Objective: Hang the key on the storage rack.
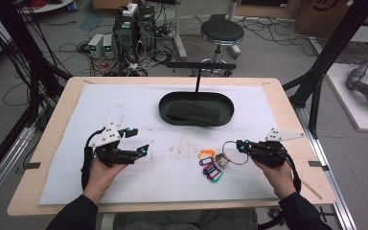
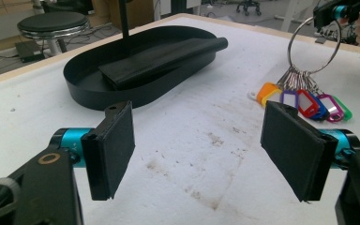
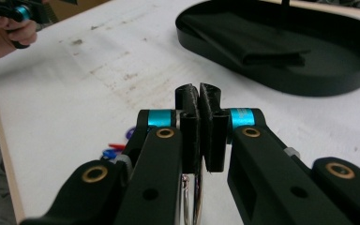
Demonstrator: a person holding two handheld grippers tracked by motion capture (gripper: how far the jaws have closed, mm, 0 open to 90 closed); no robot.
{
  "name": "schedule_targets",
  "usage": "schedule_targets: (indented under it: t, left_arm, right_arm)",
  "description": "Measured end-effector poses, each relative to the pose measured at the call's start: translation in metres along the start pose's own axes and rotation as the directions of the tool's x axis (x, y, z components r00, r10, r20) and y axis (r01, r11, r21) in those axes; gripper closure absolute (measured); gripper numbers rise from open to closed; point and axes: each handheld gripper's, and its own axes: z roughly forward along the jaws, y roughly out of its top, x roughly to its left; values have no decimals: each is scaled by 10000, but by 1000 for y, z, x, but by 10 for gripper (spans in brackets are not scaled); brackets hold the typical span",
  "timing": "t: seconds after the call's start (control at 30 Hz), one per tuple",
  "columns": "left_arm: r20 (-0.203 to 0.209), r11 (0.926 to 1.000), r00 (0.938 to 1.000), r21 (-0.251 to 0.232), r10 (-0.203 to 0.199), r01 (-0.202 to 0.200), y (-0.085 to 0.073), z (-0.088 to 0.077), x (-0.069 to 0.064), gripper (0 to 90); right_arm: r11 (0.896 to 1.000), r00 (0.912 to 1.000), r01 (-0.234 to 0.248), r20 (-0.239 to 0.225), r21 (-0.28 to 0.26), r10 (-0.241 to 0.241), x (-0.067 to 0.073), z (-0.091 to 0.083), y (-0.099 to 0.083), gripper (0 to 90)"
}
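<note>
A large metal key ring (image 1: 224,149) carries several coloured key tags (image 1: 211,165) that lie on the white mat right of centre. My right gripper (image 1: 242,145) is shut on the ring's right side and holds it tilted up off the mat. In the right gripper view the jaws (image 3: 199,101) are pressed together, with the ring's wire (image 3: 187,197) showing below them. My left gripper (image 1: 141,140) rests open at the mat's left with nothing between its pads (image 2: 115,147). The left gripper view shows the ring (image 2: 290,47) standing upright over the tags (image 2: 304,101).
A black oval tray (image 1: 163,105) sits at the mat's far centre with a dark folded object inside and a thin black post rising behind it. The stained white mat (image 1: 124,105) covers most of the wooden table. A stool and cables lie on the floor beyond.
</note>
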Motion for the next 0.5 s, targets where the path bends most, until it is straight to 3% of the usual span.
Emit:
schedule_targets:
  t: [0.33, 0.5]
  left_arm:
    - [-1, 10000, 10000, -20, -21, 21, -1, -3, -1, 263]
    - [-2, 10000, 10000, -63, -76, 76, -3, -6, -2, 263]
  right_arm:
    - [9946, 9960, 854, -207, -590, -867, -7, -10, 33, 880]
    - [9910, 9938, 1046, -299, -839, -1074, -11, -12, 49, 880]
